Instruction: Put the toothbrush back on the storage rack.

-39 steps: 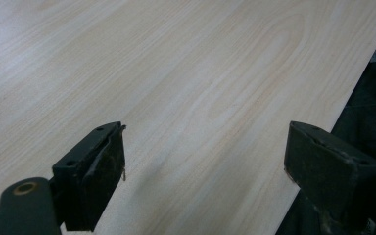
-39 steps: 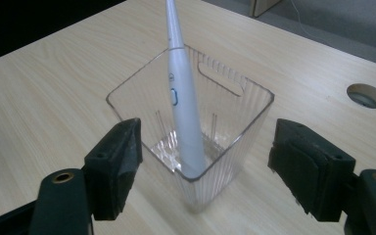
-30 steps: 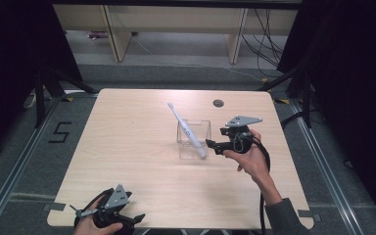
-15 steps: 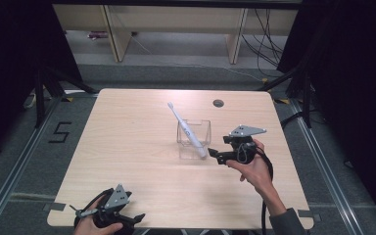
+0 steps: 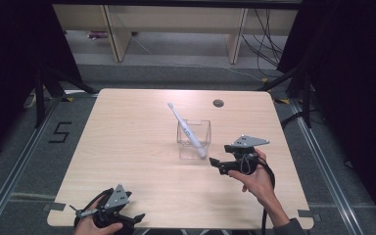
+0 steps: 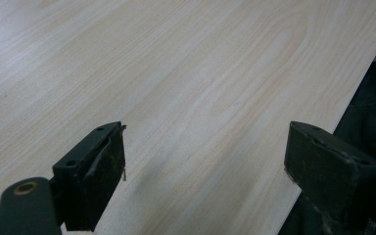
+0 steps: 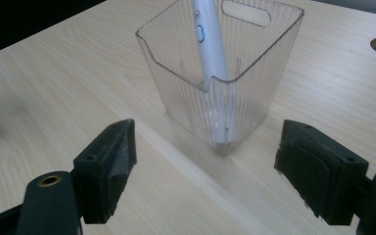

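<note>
Toothbrush (image 7: 209,44) bears a small, unreadable blue mark.

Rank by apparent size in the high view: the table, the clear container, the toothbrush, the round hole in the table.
1. table
2. toothbrush, longer than the container is wide
3. clear container, close to the toothbrush, so this pair is unsure
4. round hole

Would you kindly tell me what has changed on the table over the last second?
The right tongs drew back from the toothbrush toward the person, their jaws opening a little further, nothing between them. The toothbrush stays leaning in the clear holder; the left tongs stayed put.
</note>
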A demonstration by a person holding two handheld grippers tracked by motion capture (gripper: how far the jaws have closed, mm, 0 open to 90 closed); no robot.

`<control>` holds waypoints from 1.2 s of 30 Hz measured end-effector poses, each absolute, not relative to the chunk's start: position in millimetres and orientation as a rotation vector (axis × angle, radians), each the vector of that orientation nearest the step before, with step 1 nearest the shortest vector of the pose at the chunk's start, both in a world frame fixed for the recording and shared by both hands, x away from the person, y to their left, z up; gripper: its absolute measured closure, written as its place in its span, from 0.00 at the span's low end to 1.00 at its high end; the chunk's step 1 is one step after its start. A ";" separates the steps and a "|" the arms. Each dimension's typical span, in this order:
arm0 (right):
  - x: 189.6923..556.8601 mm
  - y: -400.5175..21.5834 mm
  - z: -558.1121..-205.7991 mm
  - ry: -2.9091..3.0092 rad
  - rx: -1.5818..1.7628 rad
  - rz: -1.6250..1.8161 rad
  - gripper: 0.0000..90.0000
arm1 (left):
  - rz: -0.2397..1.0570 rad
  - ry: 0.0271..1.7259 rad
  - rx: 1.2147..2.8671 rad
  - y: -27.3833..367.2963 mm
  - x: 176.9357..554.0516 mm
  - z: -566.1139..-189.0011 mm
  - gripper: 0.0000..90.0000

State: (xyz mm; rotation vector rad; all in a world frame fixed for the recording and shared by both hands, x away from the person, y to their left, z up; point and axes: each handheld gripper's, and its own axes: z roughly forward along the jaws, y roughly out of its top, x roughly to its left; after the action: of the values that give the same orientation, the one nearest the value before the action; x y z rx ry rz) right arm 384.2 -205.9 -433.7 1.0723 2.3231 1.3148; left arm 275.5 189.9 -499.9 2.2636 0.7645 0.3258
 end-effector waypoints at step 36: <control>351.7 -224.8 -470.7 2.363 1.121 1.250 0.24 | 0.341 0.779 2.254 191.7 274.6 -498.2 0.16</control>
State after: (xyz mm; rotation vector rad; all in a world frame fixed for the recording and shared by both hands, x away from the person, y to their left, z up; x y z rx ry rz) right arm 351.7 -224.8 -470.7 1.1214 2.3633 1.2495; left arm 274.6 191.7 -498.2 2.2543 0.7790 0.3411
